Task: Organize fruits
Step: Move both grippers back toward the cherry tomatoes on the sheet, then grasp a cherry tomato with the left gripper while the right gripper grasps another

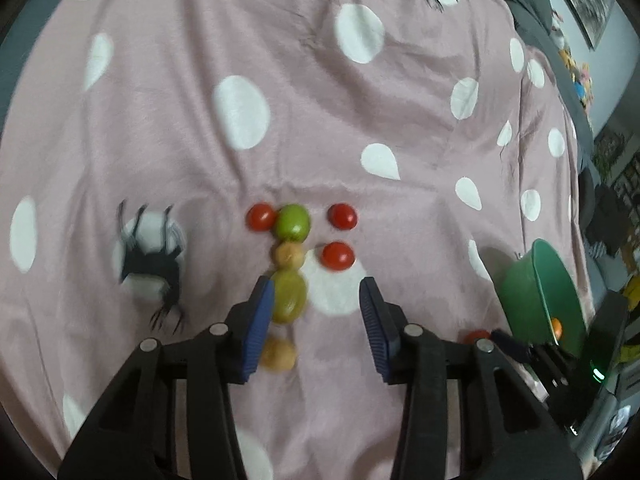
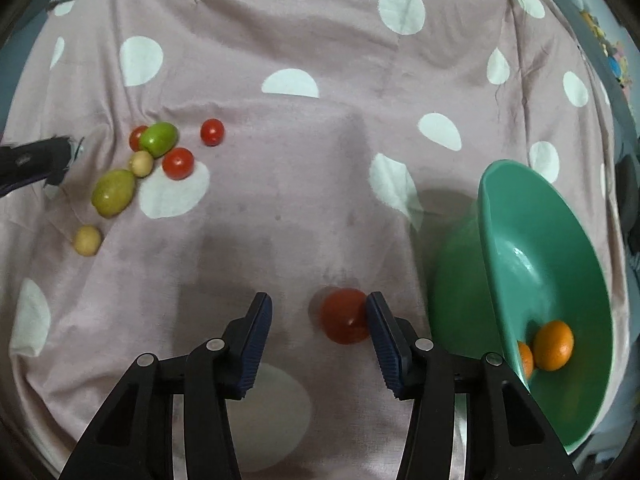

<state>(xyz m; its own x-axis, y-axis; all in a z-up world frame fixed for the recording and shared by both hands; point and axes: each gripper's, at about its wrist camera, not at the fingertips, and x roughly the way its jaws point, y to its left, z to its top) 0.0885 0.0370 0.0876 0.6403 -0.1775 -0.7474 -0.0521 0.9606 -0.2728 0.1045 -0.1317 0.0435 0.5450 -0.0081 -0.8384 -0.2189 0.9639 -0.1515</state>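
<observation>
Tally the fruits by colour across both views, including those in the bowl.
Red: 4
Green: 2
Tan: 2
Orange, in the green bowl, one partly hidden: 2
Total: 10

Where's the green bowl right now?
In the right wrist view, the green bowl sits at the right on the spotted bedsheet, just right of the right gripper, with two oranges inside.
</observation>
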